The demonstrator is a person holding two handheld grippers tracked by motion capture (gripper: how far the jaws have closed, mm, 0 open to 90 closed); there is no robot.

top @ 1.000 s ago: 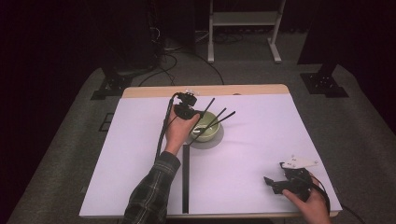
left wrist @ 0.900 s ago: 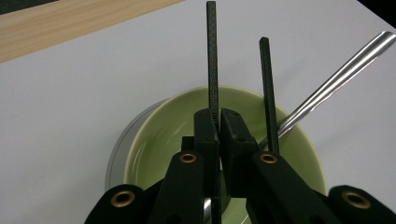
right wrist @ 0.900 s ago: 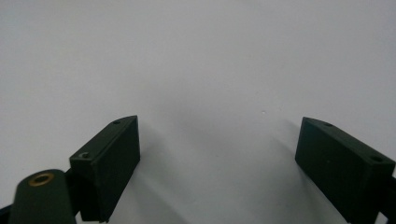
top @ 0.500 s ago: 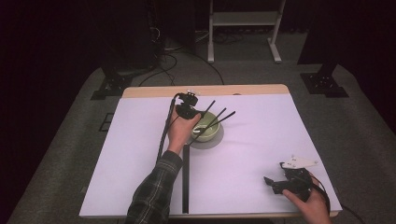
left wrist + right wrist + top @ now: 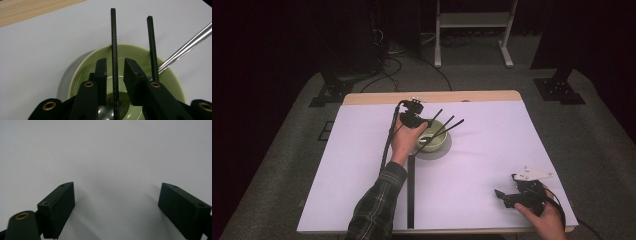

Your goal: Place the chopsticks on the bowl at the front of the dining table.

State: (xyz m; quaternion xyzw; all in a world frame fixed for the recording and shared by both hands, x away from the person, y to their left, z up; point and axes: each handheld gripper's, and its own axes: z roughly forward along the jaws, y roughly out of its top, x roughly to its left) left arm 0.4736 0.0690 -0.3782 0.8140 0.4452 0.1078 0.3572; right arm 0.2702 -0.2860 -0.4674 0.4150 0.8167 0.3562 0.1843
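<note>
Three slim sticks lean in the green bowl (image 5: 435,138) in the high view, their free ends fanning up and away from it to the far right: two black chopsticks and a silvery one. I take that bowl as my landmark. It sits on the white worktop (image 5: 492,150), toward its far edge and a little left of centre. My left gripper (image 5: 413,116) hangs at the bowl's left rim, just touching distance from it, my left hand (image 5: 404,140) wrapped behind. My right gripper (image 5: 518,194) rests well apart from the bowl, near the close right corner of the worktop. A black strip (image 5: 411,190) runs from just below the bowl toward my edge.

In the left gripper view, I look straight down into the bowl (image 5: 172,82). One black chopstick (image 5: 114,50) stands between the jaws, which have just been opening; I see a gap on each side of it, so the pads do not press it. The second black chopstick (image 5: 152,47) rises right of the jaws, and the metal chopstick (image 5: 185,47) crosses the bowl's right rim.

In the right gripper view, the jaws stand wide apart over bare worktop (image 5: 107,155), holding nothing.
</note>
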